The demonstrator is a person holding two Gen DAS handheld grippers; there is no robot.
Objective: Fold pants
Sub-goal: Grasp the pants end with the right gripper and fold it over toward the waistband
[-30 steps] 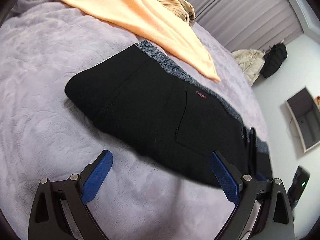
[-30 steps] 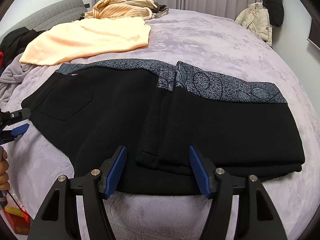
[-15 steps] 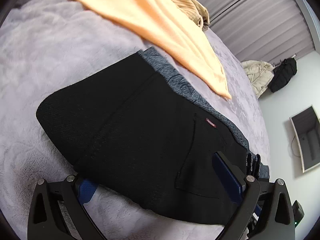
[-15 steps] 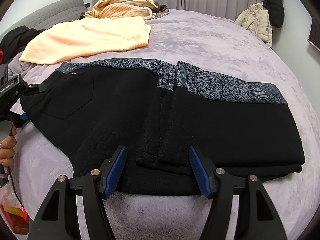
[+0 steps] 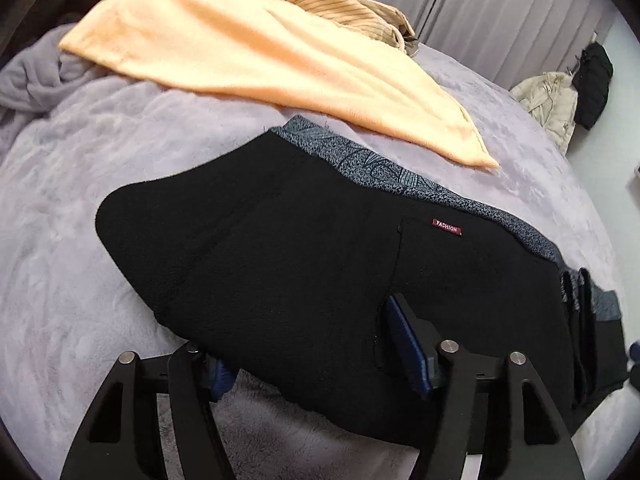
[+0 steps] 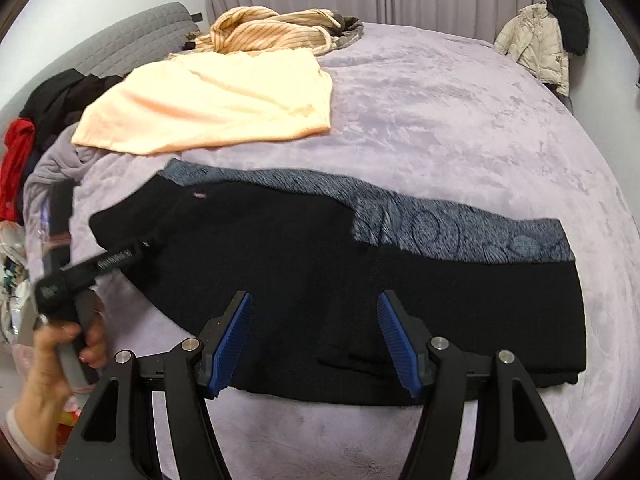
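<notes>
Since the earlier frames we are seeing the left tool (image 5: 308, 340) slid in over the near edge of the pants (image 5: 320, 240), and its jaws have just been closing with the black fabric between them. One blue pad is now tucked under the hem and mostly hidden. The other is lying on top of the cloth beside the pocket seam, so we are reading this tool as clamped on the pants. The right tool (image 6: 314, 300) is sitting higher over the cloth than it was half a second ago. Its pads are standing apart, and nothing is pressed between them.

We are seeing the pants spread flat on the lilac bed (image 5: 80, 200), stretching away ahead of both tools. Their grey patterned waistband (image 6: 460, 232) is running along the edge farthest from the tools. Ahead of the right tool, the far part of the pants is already folded over itself. A small red label (image 5: 447, 227) is showing just beyond the left tool's upper pad.

From the right tool's view, a hand (image 6: 60, 340) is gripping the left tool's handle off to its left. A peach garment (image 5: 260, 52) is lying past the waistband, and a striped garment (image 6: 272, 28) is bunched farther off.
</notes>
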